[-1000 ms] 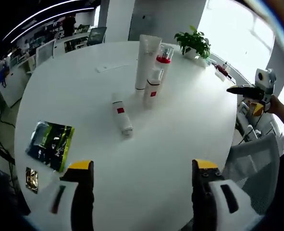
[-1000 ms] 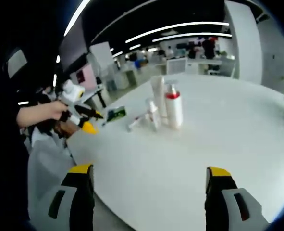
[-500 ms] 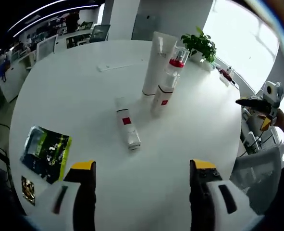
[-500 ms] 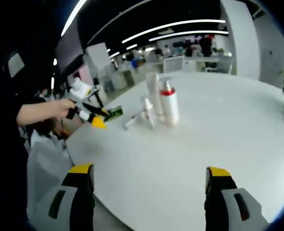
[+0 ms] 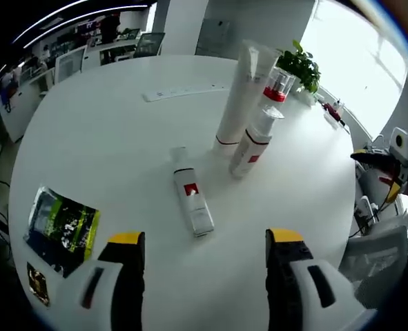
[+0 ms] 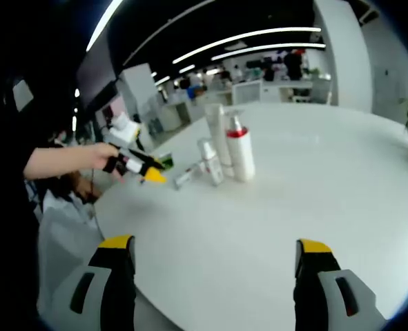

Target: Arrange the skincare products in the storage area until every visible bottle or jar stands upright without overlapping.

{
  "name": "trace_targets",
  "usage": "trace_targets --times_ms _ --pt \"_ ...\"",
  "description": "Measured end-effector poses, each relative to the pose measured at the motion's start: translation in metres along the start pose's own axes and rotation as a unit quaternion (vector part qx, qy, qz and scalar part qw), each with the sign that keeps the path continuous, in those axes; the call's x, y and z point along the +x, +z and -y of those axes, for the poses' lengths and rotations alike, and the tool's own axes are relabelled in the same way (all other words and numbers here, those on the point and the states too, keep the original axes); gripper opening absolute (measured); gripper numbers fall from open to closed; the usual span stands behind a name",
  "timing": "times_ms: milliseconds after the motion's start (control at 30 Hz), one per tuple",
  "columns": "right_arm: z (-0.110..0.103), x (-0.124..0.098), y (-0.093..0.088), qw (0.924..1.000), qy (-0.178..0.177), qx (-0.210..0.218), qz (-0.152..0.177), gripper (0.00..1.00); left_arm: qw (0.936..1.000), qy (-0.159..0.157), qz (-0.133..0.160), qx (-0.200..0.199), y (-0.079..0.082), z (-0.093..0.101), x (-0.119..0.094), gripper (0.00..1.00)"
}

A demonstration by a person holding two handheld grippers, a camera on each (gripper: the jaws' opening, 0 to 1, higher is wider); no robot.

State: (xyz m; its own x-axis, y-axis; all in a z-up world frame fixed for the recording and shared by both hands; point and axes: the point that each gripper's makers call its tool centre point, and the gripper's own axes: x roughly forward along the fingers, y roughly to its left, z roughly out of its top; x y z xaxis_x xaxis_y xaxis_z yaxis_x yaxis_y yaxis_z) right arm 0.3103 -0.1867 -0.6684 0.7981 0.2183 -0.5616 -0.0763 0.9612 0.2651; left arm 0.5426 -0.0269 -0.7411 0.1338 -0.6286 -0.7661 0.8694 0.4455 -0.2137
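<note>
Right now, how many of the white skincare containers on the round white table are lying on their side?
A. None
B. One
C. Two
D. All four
B. Only the small white bottle with the red label lies flat on the round white table; the tall white tube, the white spray bottle and the red-collared pump bottle stand upright.
</note>
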Motion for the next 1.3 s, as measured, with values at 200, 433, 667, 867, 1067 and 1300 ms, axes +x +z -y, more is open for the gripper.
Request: trace_targets --times_ms 200,433,667,867,1067,1300 --pt "0.004 0.000 -0.002 1.0000 -0.003 0.002 -0.004 0.98 1.0000 0.009 -0.003 0.002 0.004 -0.004 0.013 0.60" --pt "0.007 -0.002 -0.006 0.9999 -0.006 0.008 -0.007 0.98 0.9995 0.029 0.015 0.001 0.014 -0.010 0.027 0.52" --pt "0.012 -0.002 -0.009 0.9998 -0.010 0.015 -0.008 0.98 0.9994 0.032 0.011 -0.010 0.014 -0.015 0.043 0.47" --pt "0.012 -0.001 -0.011 0.9997 -0.010 0.018 -0.009 0.98 0.9993 0.033 0.015 -0.012 0.018 -0.015 0.051 0.43" --pt "0.012 0.000 -0.011 0.9998 -0.009 0.017 -0.011 0.98 0.9990 0.038 0.020 -0.011 0.022 -0.018 0.060 0.41" --pt "0.016 -0.001 -0.012 0.9996 -0.013 0.021 -0.011 0.98 0.9991 0.039 0.019 0.002 0.025 -0.015 0.066 0.36"
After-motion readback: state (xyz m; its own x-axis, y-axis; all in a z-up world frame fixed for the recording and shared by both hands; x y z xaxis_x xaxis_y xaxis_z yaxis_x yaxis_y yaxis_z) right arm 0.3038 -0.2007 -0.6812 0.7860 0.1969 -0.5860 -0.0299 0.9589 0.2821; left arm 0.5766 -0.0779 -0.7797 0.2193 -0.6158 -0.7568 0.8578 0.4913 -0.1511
